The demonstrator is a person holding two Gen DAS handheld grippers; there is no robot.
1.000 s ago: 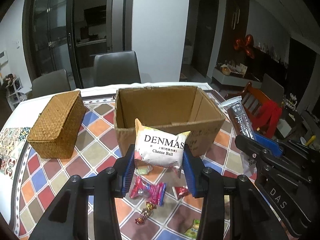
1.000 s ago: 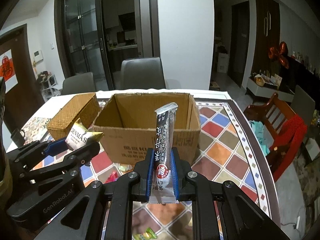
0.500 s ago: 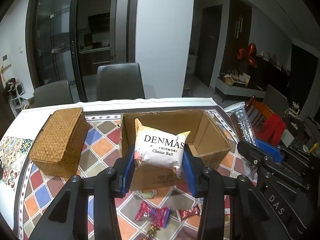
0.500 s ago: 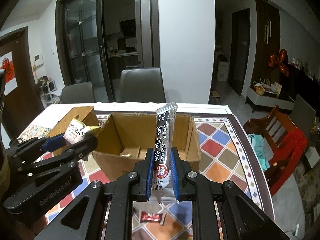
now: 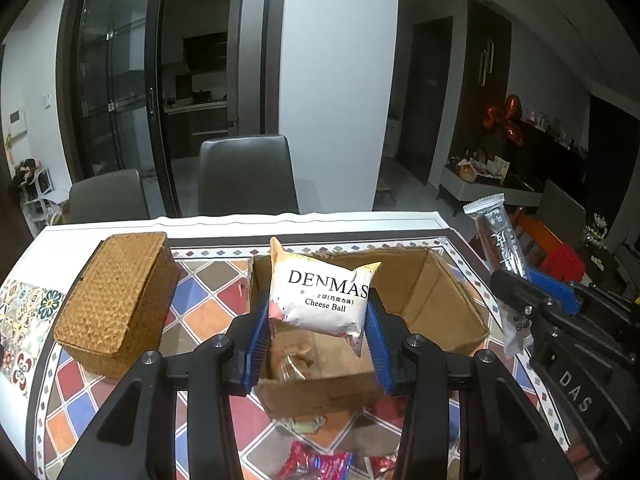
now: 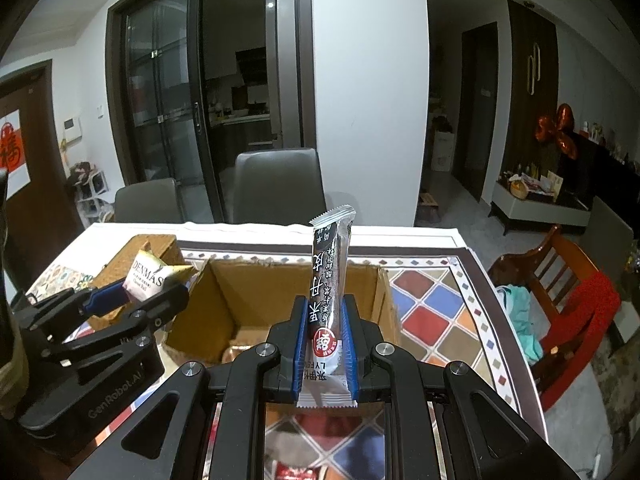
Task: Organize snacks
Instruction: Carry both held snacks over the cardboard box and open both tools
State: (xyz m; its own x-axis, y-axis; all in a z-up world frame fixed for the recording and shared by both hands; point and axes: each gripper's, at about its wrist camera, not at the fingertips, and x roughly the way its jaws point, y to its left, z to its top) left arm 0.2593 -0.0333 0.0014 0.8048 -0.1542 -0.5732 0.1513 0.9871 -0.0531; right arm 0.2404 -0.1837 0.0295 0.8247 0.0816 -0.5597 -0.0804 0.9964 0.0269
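The cardboard box (image 5: 420, 300) already holds a few wrapped snacks on its floor. Above its near edge the left gripper (image 5: 318, 326) clamps the Cheese Ball bag (image 5: 320, 298), and the right gripper (image 6: 323, 354) pinches the dark stick pack (image 6: 326, 280) upright. Small candies (image 5: 316, 462) lie in front of the box, unsorted.

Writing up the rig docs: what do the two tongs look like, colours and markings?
Both are matte black linkage frames with silver screws and ribbed blue pads. The left tongs read "GenRobot.AI" on the side, seen from the right wrist. The right tongs show "DAS" lettering, seen from the left wrist. No cables or sleeves visible.
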